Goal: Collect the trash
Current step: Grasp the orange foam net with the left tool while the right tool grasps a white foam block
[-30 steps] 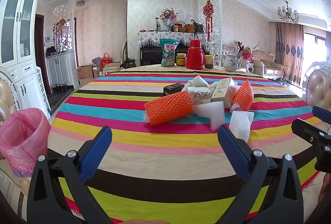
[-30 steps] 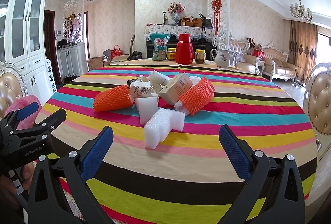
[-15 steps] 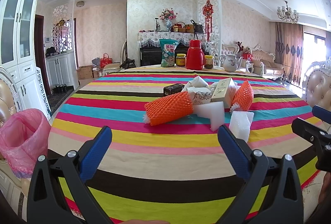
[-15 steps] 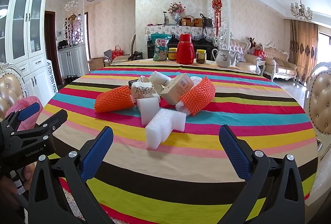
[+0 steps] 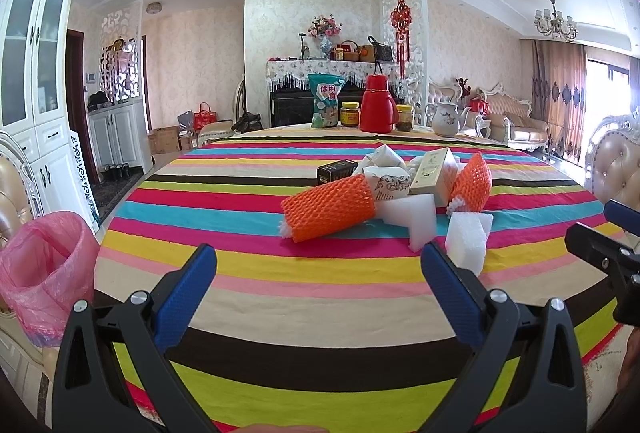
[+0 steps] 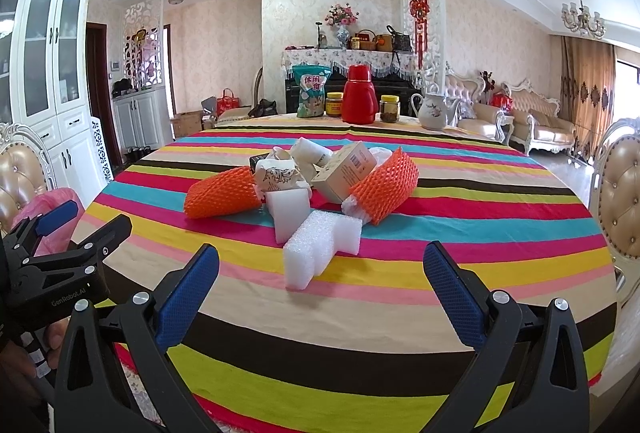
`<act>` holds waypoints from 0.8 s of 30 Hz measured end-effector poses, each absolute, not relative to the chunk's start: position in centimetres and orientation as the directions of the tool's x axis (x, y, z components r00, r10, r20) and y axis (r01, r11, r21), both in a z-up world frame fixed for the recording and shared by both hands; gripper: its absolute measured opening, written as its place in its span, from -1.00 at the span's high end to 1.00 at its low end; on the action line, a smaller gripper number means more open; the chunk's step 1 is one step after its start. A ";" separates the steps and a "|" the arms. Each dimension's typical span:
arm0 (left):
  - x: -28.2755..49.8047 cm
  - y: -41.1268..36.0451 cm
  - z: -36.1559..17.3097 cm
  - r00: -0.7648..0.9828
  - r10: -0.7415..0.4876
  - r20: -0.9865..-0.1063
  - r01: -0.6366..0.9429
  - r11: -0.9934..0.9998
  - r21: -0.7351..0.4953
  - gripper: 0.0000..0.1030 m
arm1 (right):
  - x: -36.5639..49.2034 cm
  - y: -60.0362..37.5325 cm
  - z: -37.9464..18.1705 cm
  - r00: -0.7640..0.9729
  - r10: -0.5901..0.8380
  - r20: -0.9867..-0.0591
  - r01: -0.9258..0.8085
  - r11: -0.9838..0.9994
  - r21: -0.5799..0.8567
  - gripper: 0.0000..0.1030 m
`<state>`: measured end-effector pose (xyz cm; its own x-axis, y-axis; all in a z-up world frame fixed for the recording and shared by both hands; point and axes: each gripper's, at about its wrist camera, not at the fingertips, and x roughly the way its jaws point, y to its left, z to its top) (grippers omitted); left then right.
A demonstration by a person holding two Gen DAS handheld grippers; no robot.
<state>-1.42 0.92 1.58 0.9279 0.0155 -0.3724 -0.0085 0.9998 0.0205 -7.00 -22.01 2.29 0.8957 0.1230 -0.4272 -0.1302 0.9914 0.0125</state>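
step: looks like the very start, nothing picked up yet, the whole trash pile [image 6: 304, 189] sits mid-table on the striped cloth [image 6: 360, 317]

left gripper [image 5: 318, 283]: jaws wide open, empty, hanging over the near edge of the table, well short of the pile

right gripper [image 6: 320, 283]: same deal, jaws spread apart and holding nothing, pointed at the pile

closest trash: a white foam block [image 6: 320, 247] at the front of the pile, right in line with the right gripper (easy first grab imo)

rest of pile: two orange foam nets [image 6: 222, 193], a beige carton [image 6: 346, 171], a small black box [image 5: 337, 171], some white paper wads, all touching or leaning on each other

bin: pink bag [image 5: 44, 269] off the table's left side, near the left gripper

not trash: red thermos [image 6: 359, 95], jars, snack bag and jug at the far edge, well apart from the pile

next move: I'd guess the right one goes forward and down, straddles the foam block and closes on it, then it has to get over to the bag

watch out: foam is light and squishy, could slip or nudge the neighbouring pieces
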 end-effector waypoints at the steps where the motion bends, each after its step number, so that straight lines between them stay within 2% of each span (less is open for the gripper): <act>1: -1.4 1.1 1.6 0.927 0.010 -0.375 -0.003 1.000 0.019 -0.92 | -6.9 -22.0 2.3 0.895 0.126 -0.428 -0.132 0.991 0.016 -0.86; 7: -0.6 1.7 1.8 0.923 0.021 -0.383 -0.003 0.999 0.047 -0.92 | -5.8 -20.8 2.2 0.883 0.129 -0.451 -0.142 0.990 0.006 -0.86; 13: 1.5 2.7 1.4 0.901 0.025 -0.433 0.017 0.996 0.093 -0.92 | -3.2 -19.5 1.2 0.855 0.129 -0.503 -0.146 0.989 0.007 -0.86; 17: 3.6 3.7 0.8 0.877 0.045 -0.478 0.003 0.995 0.100 -0.92 | -0.9 -19.0 0.3 0.828 0.119 -0.548 -0.142 0.990 0.001 -0.86; 24: 8.3 5.7 -0.3 0.814 0.006 -0.581 0.026 0.999 0.047 -0.91 | 3.6 -19.0 -1.2 0.778 0.093 -0.621 -0.110 0.994 0.011 -0.86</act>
